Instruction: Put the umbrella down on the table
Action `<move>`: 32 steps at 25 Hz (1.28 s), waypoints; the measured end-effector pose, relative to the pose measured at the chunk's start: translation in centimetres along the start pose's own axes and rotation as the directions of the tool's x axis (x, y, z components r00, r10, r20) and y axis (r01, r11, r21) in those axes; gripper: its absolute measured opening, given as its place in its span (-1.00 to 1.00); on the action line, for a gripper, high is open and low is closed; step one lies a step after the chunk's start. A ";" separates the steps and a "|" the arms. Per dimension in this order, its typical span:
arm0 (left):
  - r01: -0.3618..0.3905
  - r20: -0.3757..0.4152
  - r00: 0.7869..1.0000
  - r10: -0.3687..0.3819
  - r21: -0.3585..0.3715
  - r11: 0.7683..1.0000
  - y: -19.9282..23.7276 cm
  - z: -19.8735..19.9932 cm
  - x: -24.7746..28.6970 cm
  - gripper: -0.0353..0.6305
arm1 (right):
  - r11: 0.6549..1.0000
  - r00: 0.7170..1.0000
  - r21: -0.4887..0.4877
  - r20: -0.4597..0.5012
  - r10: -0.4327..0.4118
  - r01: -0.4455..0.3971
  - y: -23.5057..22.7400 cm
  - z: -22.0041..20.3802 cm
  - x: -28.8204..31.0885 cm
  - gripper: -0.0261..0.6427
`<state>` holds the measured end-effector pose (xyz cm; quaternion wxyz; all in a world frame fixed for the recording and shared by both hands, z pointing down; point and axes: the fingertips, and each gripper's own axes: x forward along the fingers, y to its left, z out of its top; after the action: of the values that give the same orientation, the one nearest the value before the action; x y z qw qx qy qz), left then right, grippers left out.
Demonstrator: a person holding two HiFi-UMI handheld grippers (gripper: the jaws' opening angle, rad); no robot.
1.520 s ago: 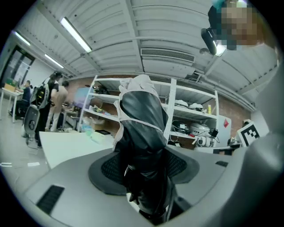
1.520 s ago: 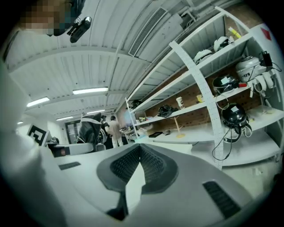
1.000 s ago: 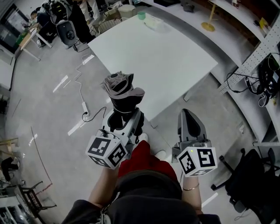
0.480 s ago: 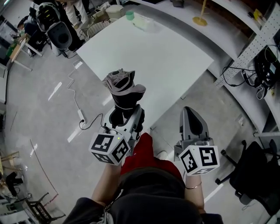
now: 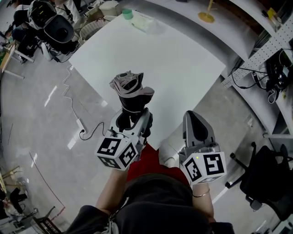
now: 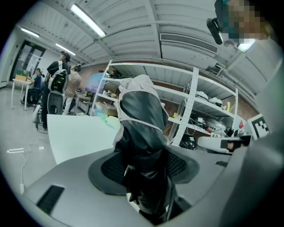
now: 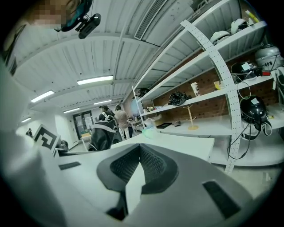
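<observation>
Not set down yet. L gripper (image 5: 133, 119) clamped on the lower end of the folded umbrella (image 5: 131, 93), jaws fairly wide round the bundle. Umbrella upright, in the air at near edge of white table (image 5: 174, 64), not touching it. R gripper (image 5: 194, 129) closed tip to tip, empty. To do: carry over top, lower, release.

Around: power strip (image 5: 78, 124) on floor, left. Green cup (image 5: 127, 13) at table's far end, well apart. Black chair (image 5: 270, 178) right. Nothing in the way, I judge.

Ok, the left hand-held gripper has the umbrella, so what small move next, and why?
Probably ease the left hand-held gripper forward until it is well over the white table. It grips the umbrella upright, only at the table's near edge, with bare tabletop ahead.
</observation>
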<state>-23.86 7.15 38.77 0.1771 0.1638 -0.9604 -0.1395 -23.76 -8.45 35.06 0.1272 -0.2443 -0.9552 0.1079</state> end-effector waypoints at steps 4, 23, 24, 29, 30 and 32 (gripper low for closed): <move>0.013 -0.036 0.999 -0.013 -0.002 1.000 1.9 0.0 2.5 -0.18 | 1.000 1.000 0.008 -0.015 -0.013 0.013 -0.4 -0.2 3.0 -0.87; 0.094 -0.212 0.973 -0.089 0.013 0.996 7.2 -0.2 12.3 -0.18 | 0.992 0.991 0.032 -0.066 -0.117 0.119 -2.7 -0.6 12.5 -0.87; 0.096 -0.219 0.972 -0.090 0.018 0.995 7.4 -0.2 12.8 -0.18 | 0.992 0.990 0.034 -0.067 -0.122 0.124 -2.8 -0.5 12.8 -0.87; 0.115 -0.260 0.960 -0.104 0.025 0.993 8.1 -0.6 15.2 -0.18 | 0.987 0.985 0.032 -0.081 -0.152 0.155 -3.6 -0.7 14.0 -0.87; 0.118 -0.268 0.958 -0.106 0.029 0.993 8.3 -0.6 15.5 -0.18 | 0.987 0.984 0.031 -0.084 -0.156 0.159 -3.6 -0.8 14.3 -0.87; 0.122 -0.283 0.953 -0.106 0.039 0.992 8.6 -0.8 16.2 -0.18 | 0.986 0.983 0.027 -0.087 -0.160 0.163 -3.7 -0.9 14.9 -0.87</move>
<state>-40.16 8.85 47.11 0.2981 0.2419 -0.9182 -0.0978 -37.78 -4.16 39.71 0.1802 -0.1680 -0.9637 0.1031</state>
